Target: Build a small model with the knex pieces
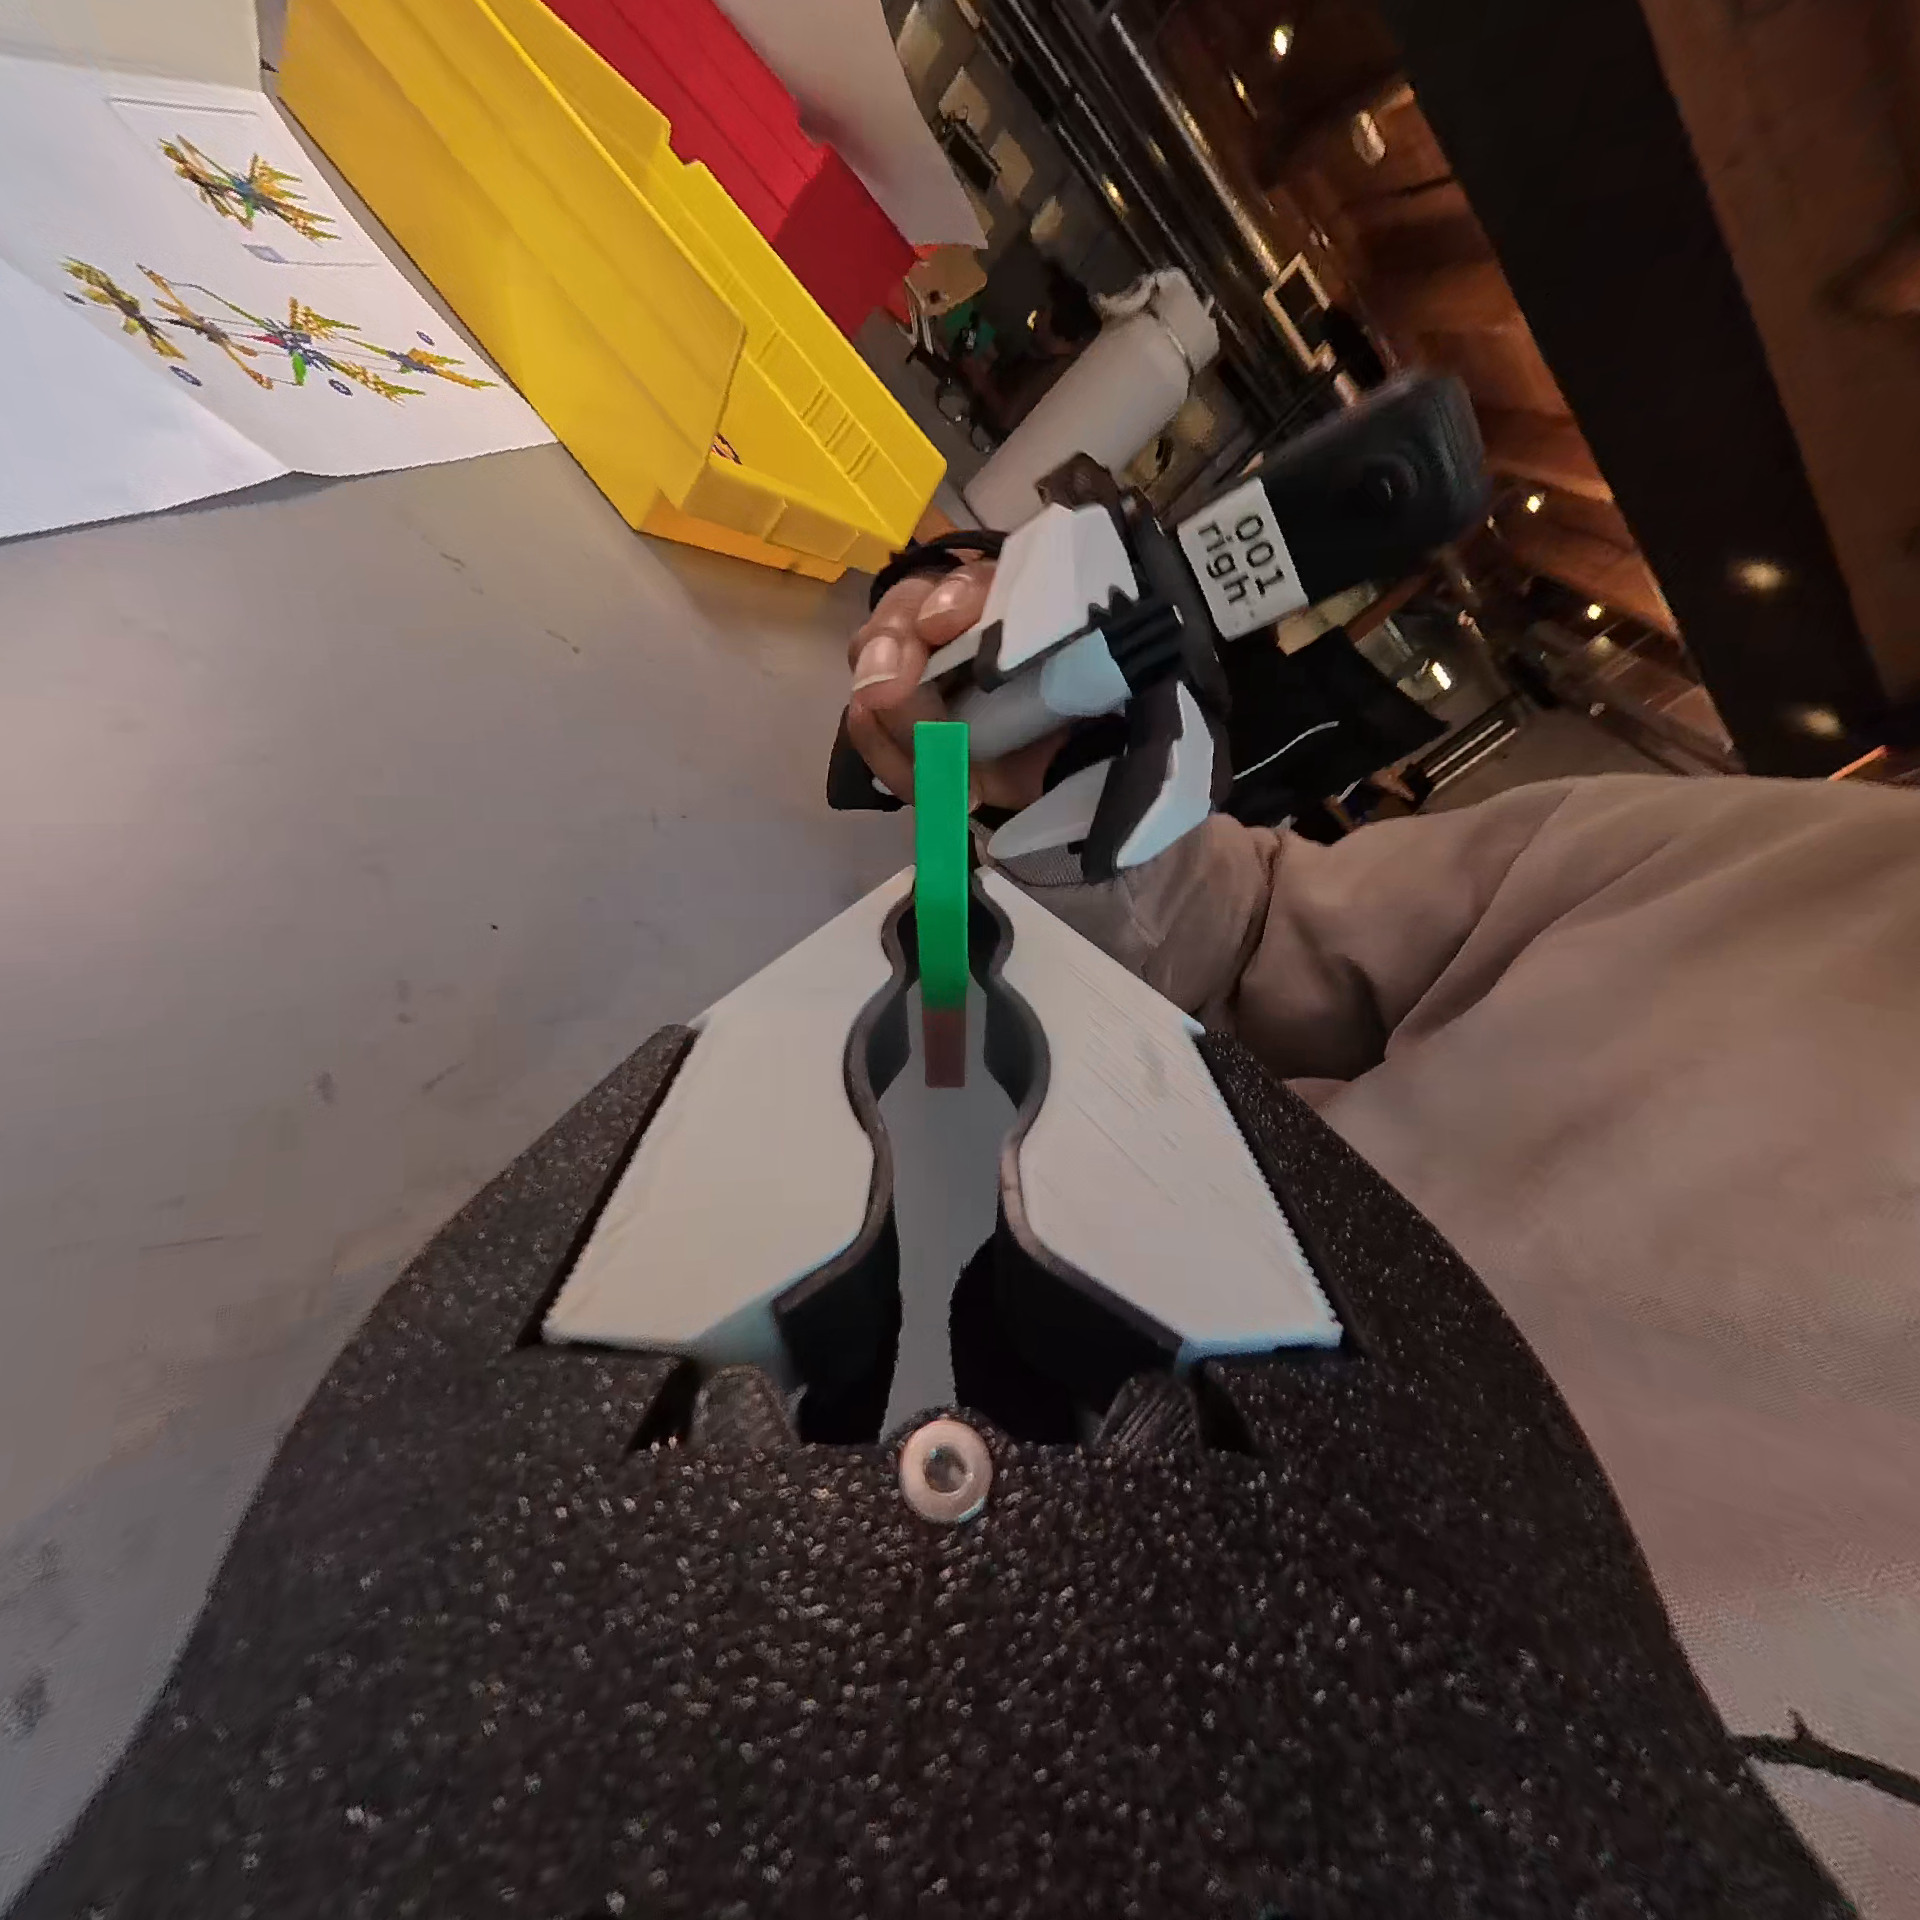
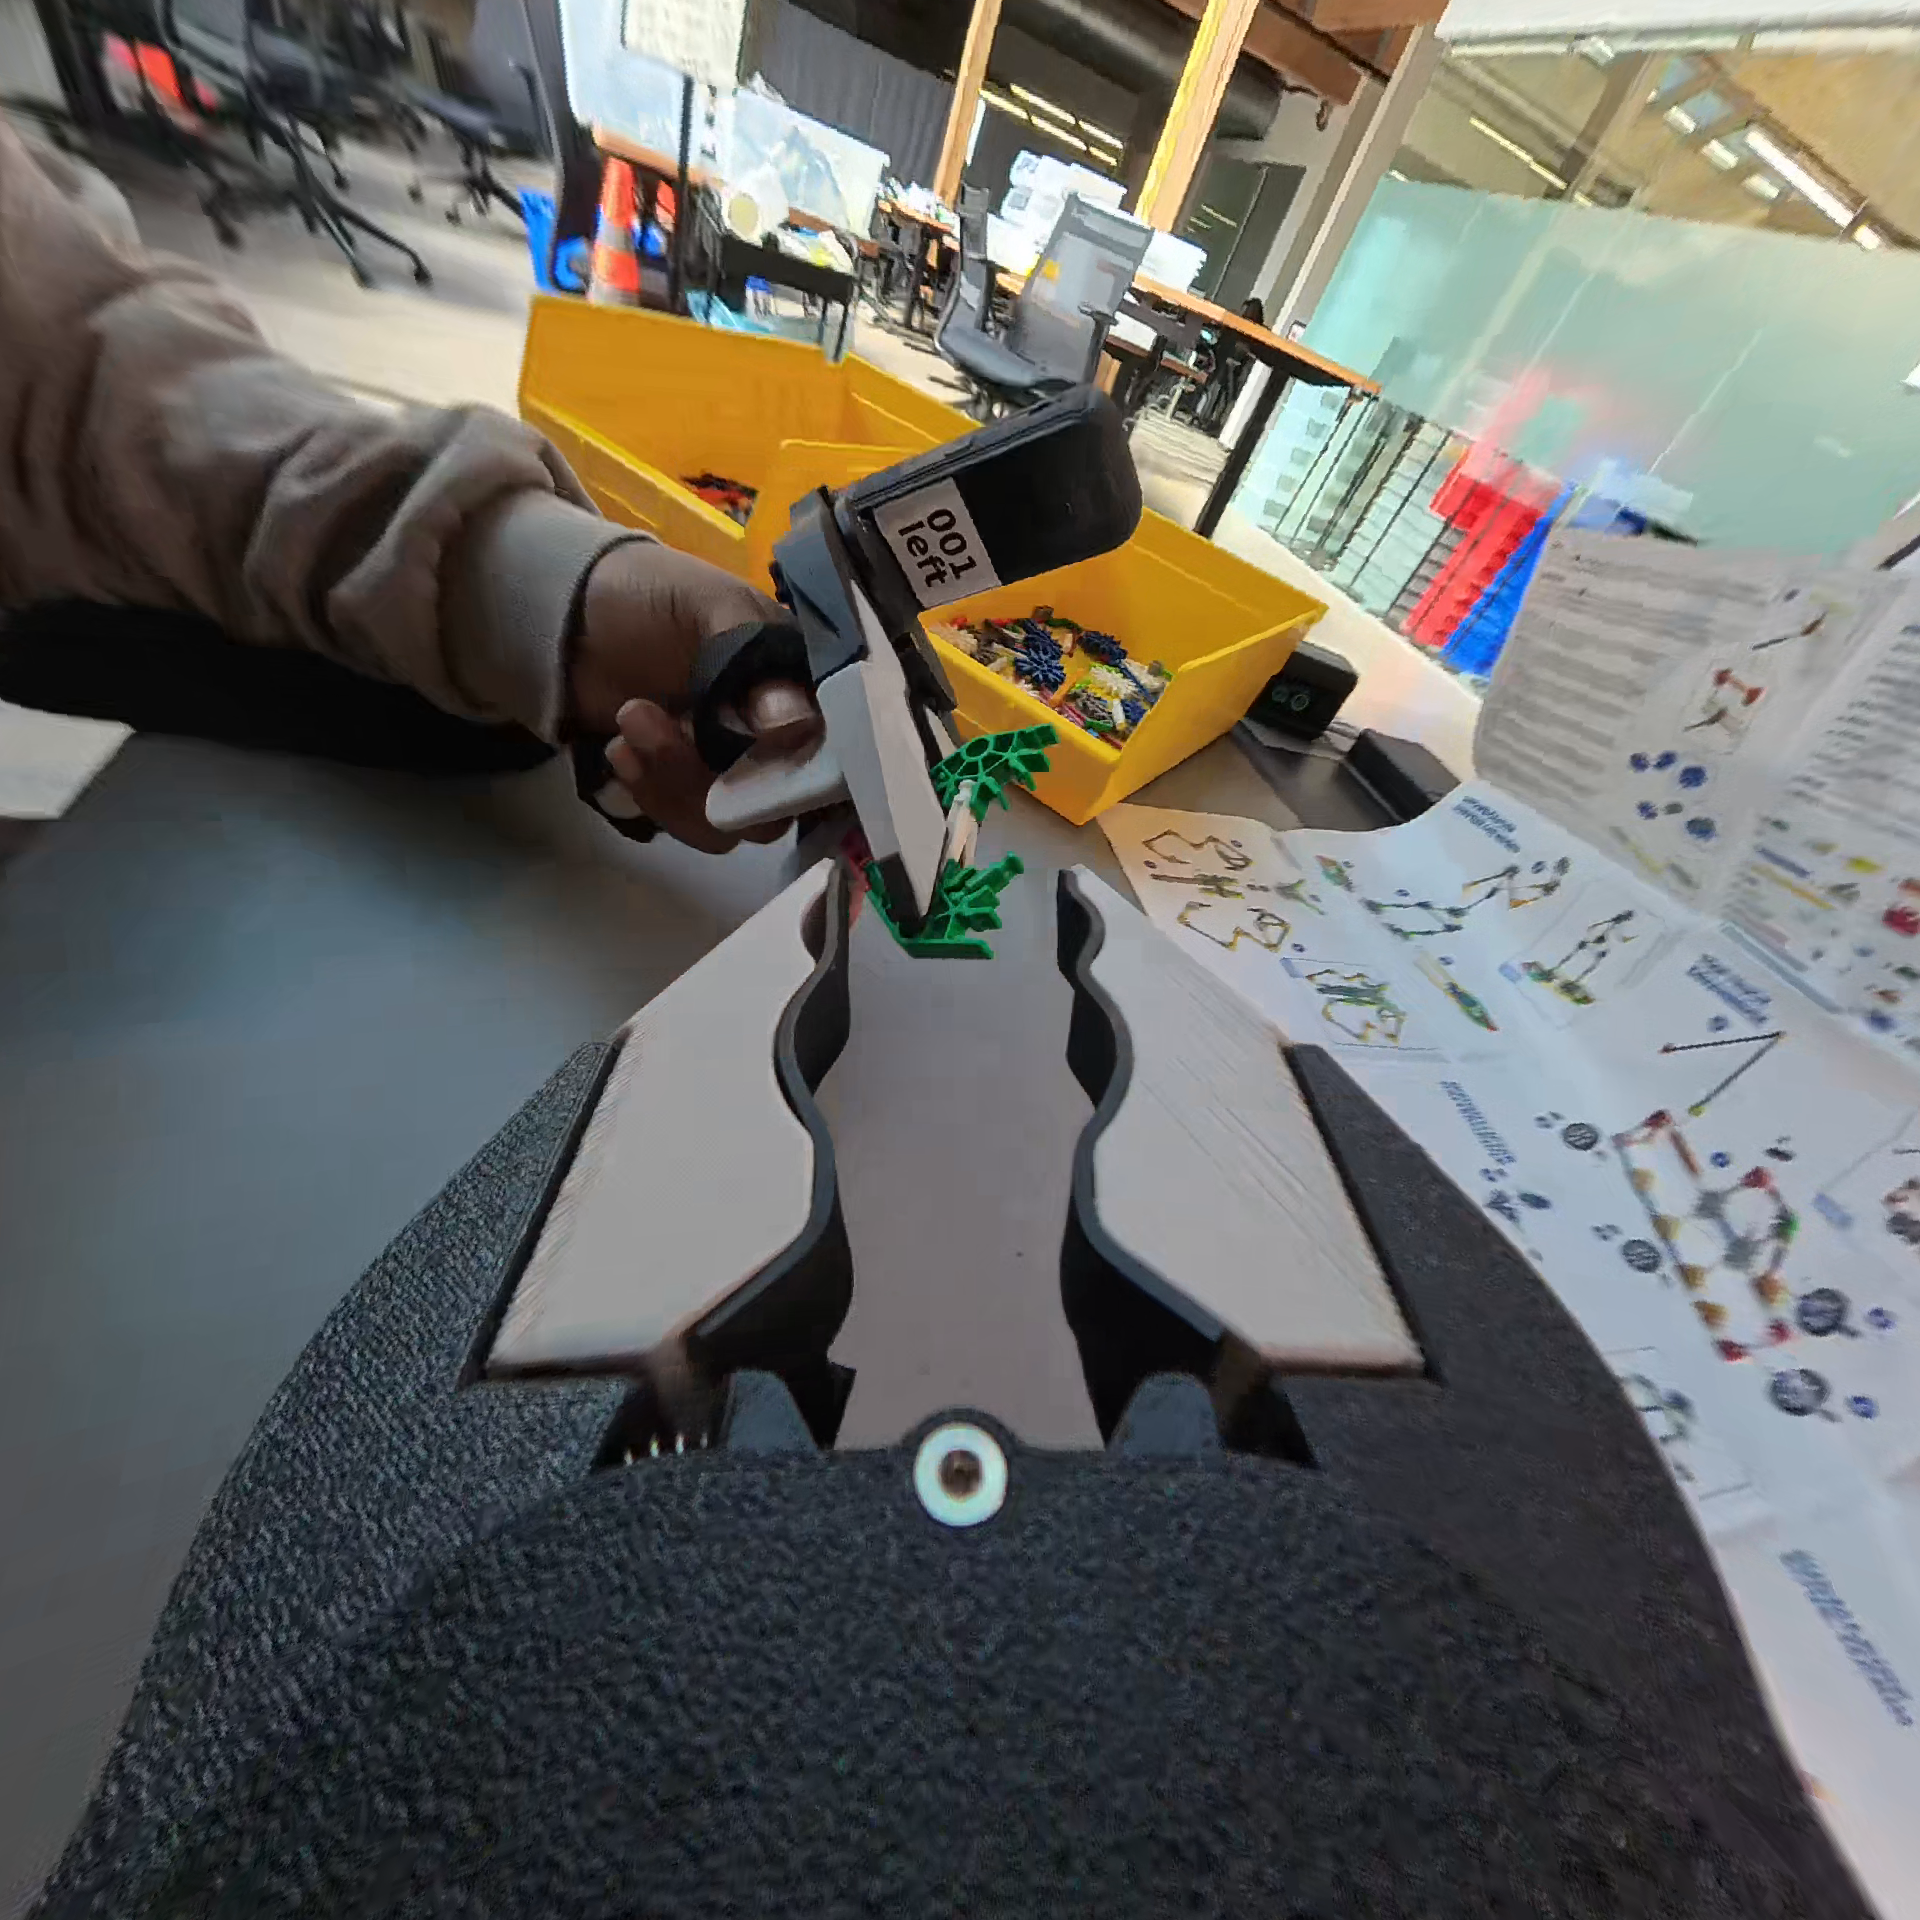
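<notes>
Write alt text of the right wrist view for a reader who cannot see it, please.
The left gripper, held in a person's hand, is shut on a green toy piece above a grey table. The right gripper is open before it. Behind stand yellow bins; instruction sheets lie at the right.

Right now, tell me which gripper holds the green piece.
The left gripper: its fingers pinch the green piece. The right gripper is open and empty.

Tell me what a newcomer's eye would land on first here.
The bright green toy assembly pinched in the left tongs, held above the grey table. Behind it, the yellow bin full of mixed colourful pieces. The right tongs are open, close beside the green piece.
</notes>
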Demonstrator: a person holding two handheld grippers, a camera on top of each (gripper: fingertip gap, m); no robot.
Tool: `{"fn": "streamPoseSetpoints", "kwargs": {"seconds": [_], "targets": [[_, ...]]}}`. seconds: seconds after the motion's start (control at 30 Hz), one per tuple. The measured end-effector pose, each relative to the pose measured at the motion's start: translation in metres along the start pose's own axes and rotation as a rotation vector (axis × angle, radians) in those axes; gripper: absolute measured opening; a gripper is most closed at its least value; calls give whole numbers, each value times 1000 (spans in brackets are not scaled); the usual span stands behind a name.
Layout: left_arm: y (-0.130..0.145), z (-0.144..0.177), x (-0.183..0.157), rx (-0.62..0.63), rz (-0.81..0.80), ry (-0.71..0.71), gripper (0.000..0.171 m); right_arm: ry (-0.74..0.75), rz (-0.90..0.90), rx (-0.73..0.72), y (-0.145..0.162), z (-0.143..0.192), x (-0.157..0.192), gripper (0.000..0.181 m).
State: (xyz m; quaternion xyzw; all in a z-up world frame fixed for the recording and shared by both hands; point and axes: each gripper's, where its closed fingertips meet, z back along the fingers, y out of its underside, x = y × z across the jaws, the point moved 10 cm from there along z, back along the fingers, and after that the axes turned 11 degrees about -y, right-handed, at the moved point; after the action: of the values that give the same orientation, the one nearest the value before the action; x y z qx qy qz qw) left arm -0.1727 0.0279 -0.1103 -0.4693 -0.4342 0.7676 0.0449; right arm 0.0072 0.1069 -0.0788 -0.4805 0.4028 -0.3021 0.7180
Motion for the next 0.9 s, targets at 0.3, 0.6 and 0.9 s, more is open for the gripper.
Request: {"fn": "streamPoseSetpoints", "kwargs": {"seconds": [0.3, 0.6, 0.9], "targets": [[12, -8, 22, -5, 392, 41, 4, 253, 595, 457, 22, -42, 24, 26], [0, -1, 2, 48, 61, 31, 40, 176, 393, 345, 21, -28, 12, 9], [1, 11, 5, 183, -713, -504, 42, 77, 323, 390, 34, -19, 7, 5]]}}
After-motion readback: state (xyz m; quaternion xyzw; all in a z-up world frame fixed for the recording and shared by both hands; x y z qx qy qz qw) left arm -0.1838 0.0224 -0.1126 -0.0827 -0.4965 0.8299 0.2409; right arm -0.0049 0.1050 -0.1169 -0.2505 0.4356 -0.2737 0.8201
